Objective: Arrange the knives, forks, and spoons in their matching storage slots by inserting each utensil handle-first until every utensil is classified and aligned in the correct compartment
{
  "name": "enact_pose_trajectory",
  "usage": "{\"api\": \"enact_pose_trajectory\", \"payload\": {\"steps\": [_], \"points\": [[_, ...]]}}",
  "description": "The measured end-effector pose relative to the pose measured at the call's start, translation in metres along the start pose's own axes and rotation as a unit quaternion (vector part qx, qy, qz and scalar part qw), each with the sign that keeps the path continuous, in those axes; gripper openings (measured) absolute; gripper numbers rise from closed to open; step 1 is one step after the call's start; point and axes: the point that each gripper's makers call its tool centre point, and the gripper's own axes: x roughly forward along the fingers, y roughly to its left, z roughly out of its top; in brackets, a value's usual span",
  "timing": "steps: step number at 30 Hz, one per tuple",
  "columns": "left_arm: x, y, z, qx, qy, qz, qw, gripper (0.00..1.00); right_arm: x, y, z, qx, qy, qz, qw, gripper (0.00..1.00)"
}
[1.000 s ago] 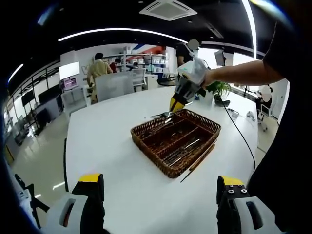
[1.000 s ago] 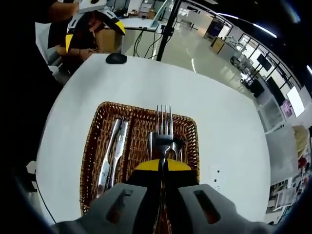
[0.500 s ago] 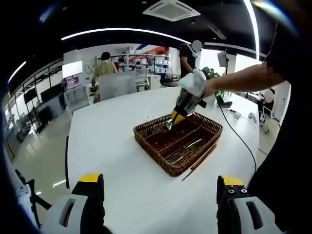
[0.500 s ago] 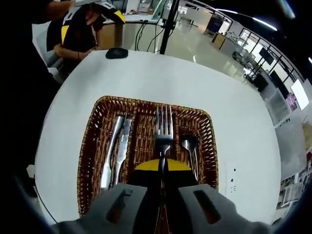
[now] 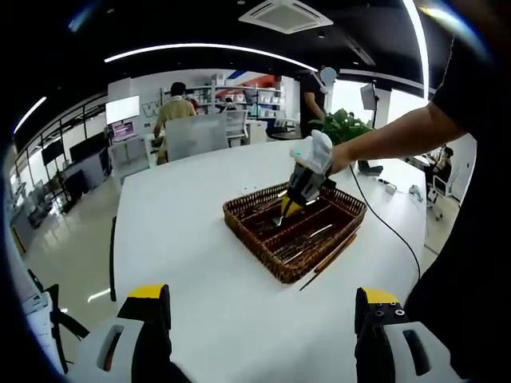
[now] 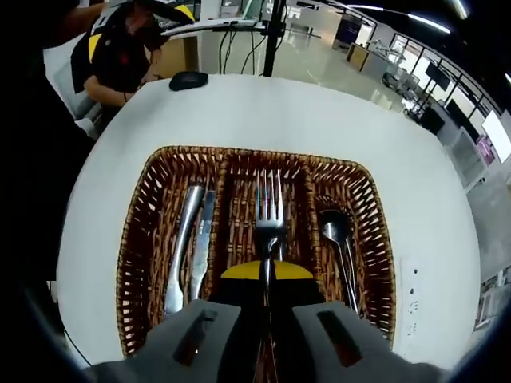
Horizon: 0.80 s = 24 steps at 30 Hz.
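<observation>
Over the basket's middle slot, fork (image 6: 269, 214) sits clamped by its handle in right tool (image 6: 267, 275), tines toward 12 o'clock. Likely rigid, light, slick steel; handle grip suits. Wicker basket (image 6: 136, 263) on white counter (image 6: 112, 159); left tool (image 5: 259, 307) spread, empty.

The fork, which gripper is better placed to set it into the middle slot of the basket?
Right. The right gripper already clamps the fork directly above the wicker basket's middle compartment, while the left gripper hangs open, away from it.
</observation>
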Motion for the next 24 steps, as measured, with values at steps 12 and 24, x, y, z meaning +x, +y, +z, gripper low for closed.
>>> {"api": "enact_pose_trajectory", "payload": {"steps": [12,24], "points": [[-0.004,0.002,-0.003,-0.004,0.003,0.005,1.0,1.0,0.022,0.008,-0.006,-0.004,0.011,0.019,0.9997,0.0],[-0.002,-0.004,-0.002,-0.007,0.001,0.002,1.0,1.0,0.025,0.008,-0.011,0.019,0.001,0.026,0.9995,0.0]]}}
